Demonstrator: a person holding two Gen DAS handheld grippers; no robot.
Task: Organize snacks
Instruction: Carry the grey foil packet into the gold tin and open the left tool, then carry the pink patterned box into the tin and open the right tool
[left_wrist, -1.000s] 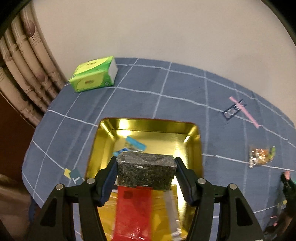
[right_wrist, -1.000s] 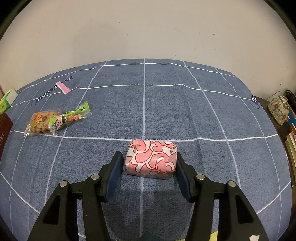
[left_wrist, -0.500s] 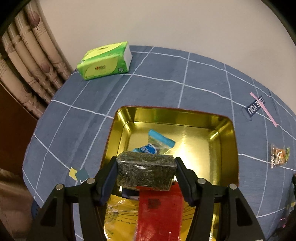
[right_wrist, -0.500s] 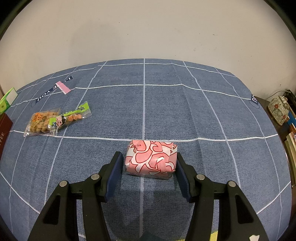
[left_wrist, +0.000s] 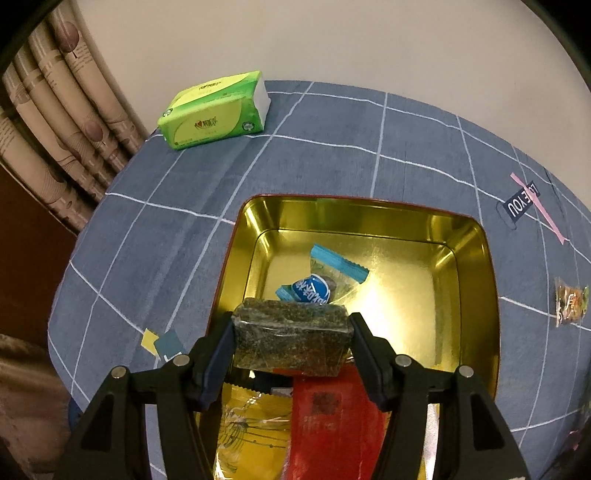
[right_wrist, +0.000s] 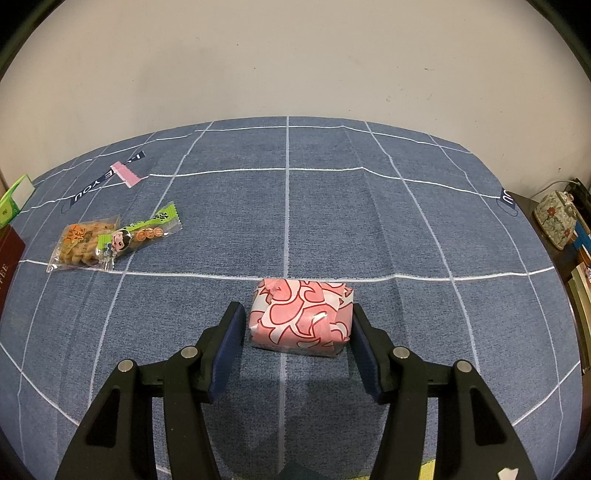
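Beside tin (left_wrist: 236, 254): tissue pack (left_wrist: 218, 110); 2 snack packets (right_wrist: 110, 240) afar.

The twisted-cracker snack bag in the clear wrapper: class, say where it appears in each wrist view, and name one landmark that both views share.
Left wrist view: twisted-cracker snack bag at far right edge, on the cloth.
Right wrist view: the bag at left, beside a green snack packet.
Shared landmark: the pink tape strip across the dark printed label.

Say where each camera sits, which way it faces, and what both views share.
Left wrist: on the left gripper, tilted steeply down into the tin; its jaws clamp a dark packet.
Right wrist: on the right gripper, angled down over the cloth; its jaws flank a pink packet, with a gap on one side.
Shared: cloth, tissue pack, snack bag.
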